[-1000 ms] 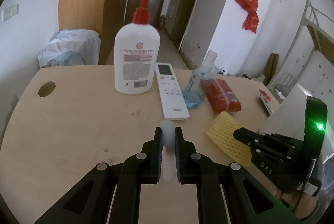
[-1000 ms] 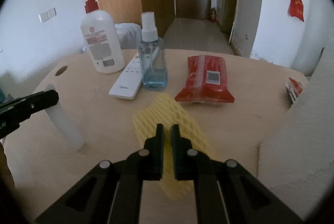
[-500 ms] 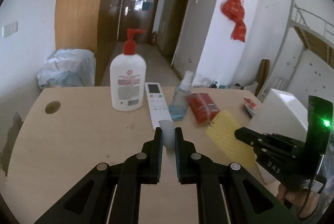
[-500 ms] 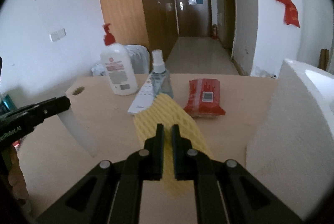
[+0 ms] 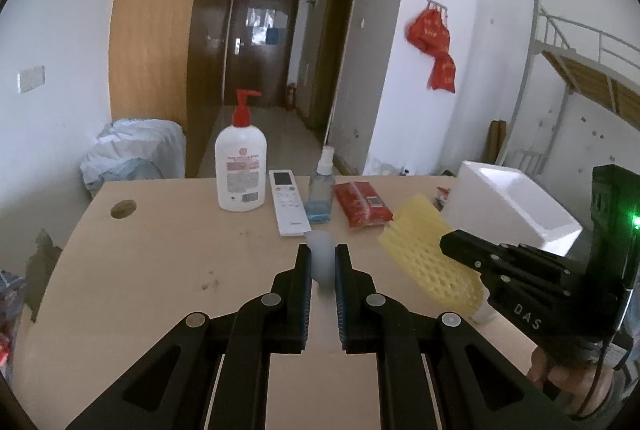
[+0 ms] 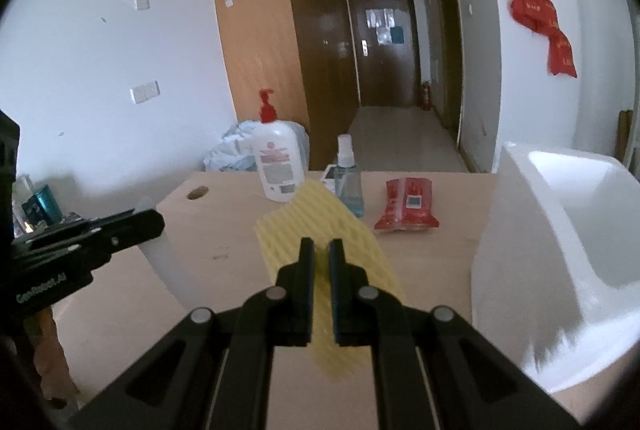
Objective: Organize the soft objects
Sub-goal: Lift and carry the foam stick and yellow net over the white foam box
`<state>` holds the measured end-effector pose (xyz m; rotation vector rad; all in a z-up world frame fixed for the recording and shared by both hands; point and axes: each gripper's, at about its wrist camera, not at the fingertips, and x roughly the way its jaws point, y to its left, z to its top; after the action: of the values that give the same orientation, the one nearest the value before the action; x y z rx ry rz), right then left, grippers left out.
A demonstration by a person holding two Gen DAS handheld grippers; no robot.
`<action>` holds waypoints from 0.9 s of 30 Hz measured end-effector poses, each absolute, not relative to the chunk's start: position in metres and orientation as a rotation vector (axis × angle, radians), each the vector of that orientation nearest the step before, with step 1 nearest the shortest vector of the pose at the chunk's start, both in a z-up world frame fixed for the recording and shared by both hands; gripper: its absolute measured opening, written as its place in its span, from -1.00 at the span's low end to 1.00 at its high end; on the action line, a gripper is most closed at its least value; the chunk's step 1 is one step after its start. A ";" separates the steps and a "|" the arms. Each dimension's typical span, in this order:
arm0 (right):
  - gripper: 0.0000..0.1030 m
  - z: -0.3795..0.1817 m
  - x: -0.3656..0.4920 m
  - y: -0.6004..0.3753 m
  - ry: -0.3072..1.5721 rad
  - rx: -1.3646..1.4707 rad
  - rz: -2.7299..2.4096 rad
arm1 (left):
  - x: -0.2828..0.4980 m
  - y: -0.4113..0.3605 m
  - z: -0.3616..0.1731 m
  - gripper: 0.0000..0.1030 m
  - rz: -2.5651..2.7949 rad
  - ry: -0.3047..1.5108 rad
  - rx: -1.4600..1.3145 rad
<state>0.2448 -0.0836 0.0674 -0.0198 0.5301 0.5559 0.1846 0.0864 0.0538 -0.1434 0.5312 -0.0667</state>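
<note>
Left claw pinches a pale white foam tube between its pads, the tube's rounded tip poking out past the fingertips and its length hanging down above the tabletop. Right claw is clamped on a yellow foam net, which fans out ahead of the fingers and droops below them, clear of the wood. Seen from the left wrist, that net sits at about 3 o'clock of the tube, with the right claw's black body just behind it.

At the far edge of the tabletop, around 12 o'clock, stand a white pump bottle with a red head, a white remote control lying flat, a small blue spray bottle and a red wipes pack, in a row from left to right. A white foam box rests at 3 o'clock from the right wrist, open at the top, close beside the yellow net but not touching it. A round cable hole shows in the wood at 10 o'clock
</note>
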 end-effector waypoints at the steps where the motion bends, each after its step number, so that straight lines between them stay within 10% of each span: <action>1: -0.82 0.070 0.238 -0.086 0.519 -0.016 0.561 | 0.176 0.085 0.057 -0.78 -0.061 0.519 -0.141; 27: -0.82 0.108 0.095 -0.129 0.274 -0.002 0.563 | 0.013 0.032 0.097 -0.78 -0.063 0.292 -0.049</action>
<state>0.0955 -0.1291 0.1076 -0.0023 0.2743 0.5632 0.0127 0.0319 0.0973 -0.0487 0.2917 -0.0630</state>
